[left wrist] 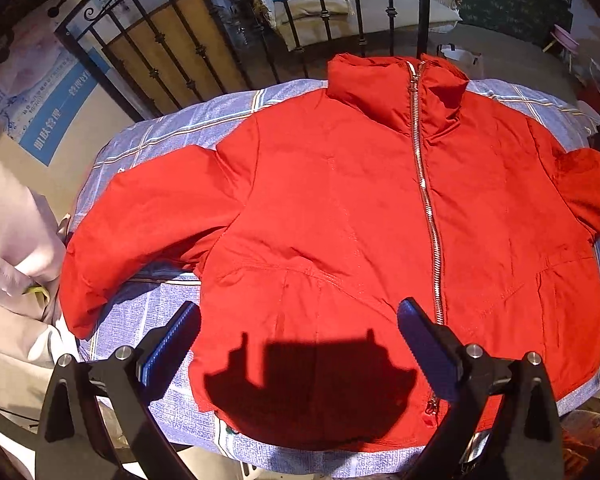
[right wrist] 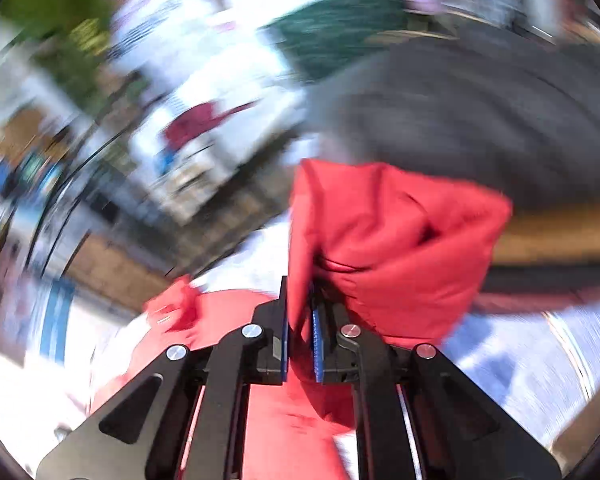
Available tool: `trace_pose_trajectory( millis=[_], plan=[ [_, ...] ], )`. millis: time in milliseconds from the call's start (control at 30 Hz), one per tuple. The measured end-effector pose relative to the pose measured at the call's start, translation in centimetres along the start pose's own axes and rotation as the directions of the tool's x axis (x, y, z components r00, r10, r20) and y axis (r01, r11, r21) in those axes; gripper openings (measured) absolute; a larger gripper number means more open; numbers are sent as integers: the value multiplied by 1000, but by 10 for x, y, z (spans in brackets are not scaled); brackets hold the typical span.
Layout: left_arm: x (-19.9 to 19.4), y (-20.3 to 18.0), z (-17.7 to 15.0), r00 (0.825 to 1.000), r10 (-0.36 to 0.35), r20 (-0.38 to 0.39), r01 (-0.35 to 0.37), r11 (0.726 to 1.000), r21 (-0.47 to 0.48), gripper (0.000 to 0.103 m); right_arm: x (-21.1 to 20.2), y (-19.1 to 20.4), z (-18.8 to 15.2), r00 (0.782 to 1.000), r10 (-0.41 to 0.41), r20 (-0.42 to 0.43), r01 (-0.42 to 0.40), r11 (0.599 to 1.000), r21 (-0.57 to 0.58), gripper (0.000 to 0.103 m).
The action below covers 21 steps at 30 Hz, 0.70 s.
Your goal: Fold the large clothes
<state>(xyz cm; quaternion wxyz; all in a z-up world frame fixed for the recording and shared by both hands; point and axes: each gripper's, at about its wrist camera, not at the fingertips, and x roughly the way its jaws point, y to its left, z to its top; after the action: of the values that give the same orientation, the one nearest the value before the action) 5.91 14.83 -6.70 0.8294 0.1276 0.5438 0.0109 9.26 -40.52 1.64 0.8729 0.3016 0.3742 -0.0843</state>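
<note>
In the left wrist view we see a red jacket [left wrist: 340, 220] spread front-up over a blue checked cloth [left wrist: 168, 312] that covers the table, filling the middle of the frame; its long axis runs from the hem at the lower centre up to the stand-up collar [left wrist: 396, 80] at the top centre, so the collar points away from us toward the black iron railing [left wrist: 204, 48] at the top. Its silver zipper [left wrist: 428, 200] is closed and runs the same way, leaning a little to the right as it comes down. One sleeve [left wrist: 140, 232] reaches out to the left edge of the cloth; the other leaves the frame at the right. Our left gripper [left wrist: 300, 320] hangs over the hem with its jaws spread wide and nothing between them, its shadow lying on the red fabric. In the blurred right wrist view our right gripper [right wrist: 300, 320] has its jaws clenched on a bunched fold of the jacket [right wrist: 396, 240], which rises up and to the right from the pads [right wrist: 318, 344]
</note>
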Motion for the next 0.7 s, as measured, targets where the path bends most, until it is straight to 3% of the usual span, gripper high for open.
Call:
trace_pose_trajectory(
  millis=[67, 167, 300, 400, 467, 567, 700],
  plan=[
    [0, 11, 0, 1000, 7, 5, -7, 1000, -26, 97, 25, 71, 6, 998, 48, -32, -53, 989, -137, 9],
    [-1, 30, -2, 1000, 21, 8, -21, 998, -64, 97, 79, 192, -5, 977, 167, -129, -200, 926, -319, 9],
    [-3, 57, -14, 998, 61, -4, -61, 991, -120, 97, 144, 334, -79, 929, 218, -301, -349, 790, -504, 9],
    [-5, 80, -32, 996, 87, -32, -91, 979, -181, 97, 176, 408, -157, 891, 176, -418, -413, 697, -587, 9],
    [-6, 92, -45, 993, 102, -57, -112, 970, -215, 97, 203, 438, -206, 875, 118, -470, -427, 645, -633, 9],
    [-7, 110, -67, 985, 137, -101, -158, 956, -248, 97, 232, 452, -263, 853, 59, -518, -443, 606, -661, 9],
    [-5, 126, -87, 975, 158, -154, -196, 940, -278, 97, 242, 419, -316, 829, -57, -556, -422, 590, -689, 10]
  ],
)
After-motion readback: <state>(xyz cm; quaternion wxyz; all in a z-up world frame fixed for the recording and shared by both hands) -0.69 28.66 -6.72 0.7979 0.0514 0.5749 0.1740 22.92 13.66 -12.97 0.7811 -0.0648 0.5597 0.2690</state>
